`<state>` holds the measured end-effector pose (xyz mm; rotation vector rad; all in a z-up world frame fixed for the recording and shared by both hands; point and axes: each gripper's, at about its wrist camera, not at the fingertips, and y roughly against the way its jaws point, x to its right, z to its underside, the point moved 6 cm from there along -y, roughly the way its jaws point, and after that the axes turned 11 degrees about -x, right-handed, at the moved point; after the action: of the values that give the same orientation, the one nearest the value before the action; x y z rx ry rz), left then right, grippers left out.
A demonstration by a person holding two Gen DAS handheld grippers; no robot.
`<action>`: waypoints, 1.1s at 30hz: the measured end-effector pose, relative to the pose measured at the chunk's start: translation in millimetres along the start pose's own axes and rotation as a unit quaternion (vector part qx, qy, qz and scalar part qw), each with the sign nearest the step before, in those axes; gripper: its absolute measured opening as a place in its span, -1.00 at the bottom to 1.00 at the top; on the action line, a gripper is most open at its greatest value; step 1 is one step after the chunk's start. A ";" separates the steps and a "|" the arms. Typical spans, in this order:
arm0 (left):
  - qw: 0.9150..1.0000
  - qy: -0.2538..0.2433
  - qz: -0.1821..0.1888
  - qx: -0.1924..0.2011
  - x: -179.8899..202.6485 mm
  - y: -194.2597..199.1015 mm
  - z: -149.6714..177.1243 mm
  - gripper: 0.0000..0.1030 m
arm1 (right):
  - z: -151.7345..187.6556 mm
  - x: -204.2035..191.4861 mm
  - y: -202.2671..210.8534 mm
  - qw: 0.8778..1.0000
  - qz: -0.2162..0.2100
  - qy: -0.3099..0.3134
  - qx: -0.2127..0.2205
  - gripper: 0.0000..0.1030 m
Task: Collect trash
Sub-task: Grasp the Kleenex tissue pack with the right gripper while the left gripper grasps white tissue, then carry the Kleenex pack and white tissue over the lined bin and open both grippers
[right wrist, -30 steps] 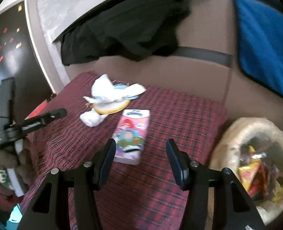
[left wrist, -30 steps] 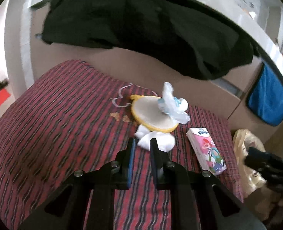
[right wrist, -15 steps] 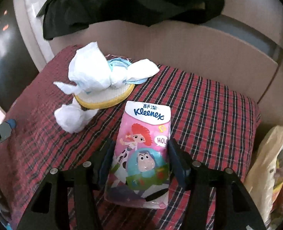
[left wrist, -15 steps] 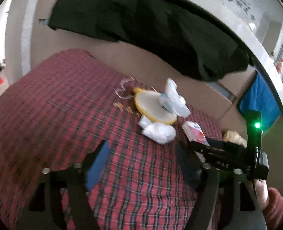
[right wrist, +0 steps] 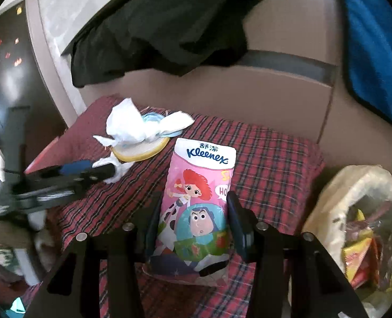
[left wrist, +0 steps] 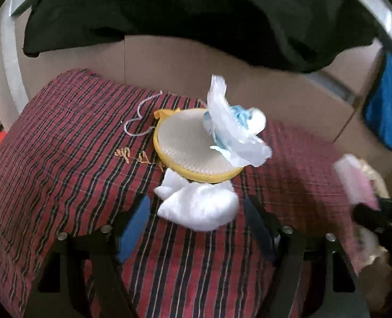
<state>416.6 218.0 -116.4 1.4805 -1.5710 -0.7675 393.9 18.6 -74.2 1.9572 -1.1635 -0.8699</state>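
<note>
The landmark is taken as the yellow disc [left wrist: 196,145] lying on the plaid cloth [left wrist: 63,159].

Left gripper [left wrist: 196,225]: the jaws stand wide and are closing slightly. A crumpled white wad [left wrist: 198,206] lies between the fingertips, directly ahead along the fingers and touching the disc's near edge. No pad contact can be seen; a gap shows on each side, so the wad is not yet held. The wad's longer dimension runs across the jaw gap, side to side. A second tissue [left wrist: 230,129], white with blue, rests on the disc's far right rim, beyond the wad.

Right gripper [right wrist: 193,217]: the jaws are closing about the Kleenex pack [right wrist: 198,201], which lies on the cloth to the right of the disc. The pack's long axis runs along the fingers, away from the camera, so its narrow width is spanned. The pads are at its edges; firm pressure cannot be confirmed.

The bin bag [right wrist: 355,225] stands off the cloth's right edge, well apart from the disc and nearer the right gripper.

Judgement: the wad is the left hand's item, and only further closing is called for.
</note>
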 end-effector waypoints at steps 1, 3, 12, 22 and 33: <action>1.000 0.004 -0.004 -0.009 0.8 -5.5 -0.9 0.34 | -0.3 -0.6 1.6 1.000 -0.001 -0.002 0.003 -0.16; 1.000 0.013 -0.016 -0.010 -0.5 -8.7 -0.5 0.23 | 1.0 3.9 7.4 1.000 -0.004 -0.009 0.010 -0.16; 1.000 0.017 0.002 0.020 6.4 18.6 7.2 -0.36 | 15.0 13.2 20.9 0.999 -0.019 -0.027 0.017 -0.16; 0.996 0.006 0.046 0.077 41.3 98.2 36.3 -0.36 | 27.3 9.5 54.3 0.999 -0.024 -0.019 0.045 -0.16; 0.982 -0.086 0.091 0.140 151.1 160.2 49.3 -0.36 | 43.1 41.7 128.3 0.994 0.017 -0.017 0.109 -0.16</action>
<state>301.0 83.1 22.7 1.4710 -1.9814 -0.5997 317.4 -74.9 -0.3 2.0961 -1.3573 -0.7893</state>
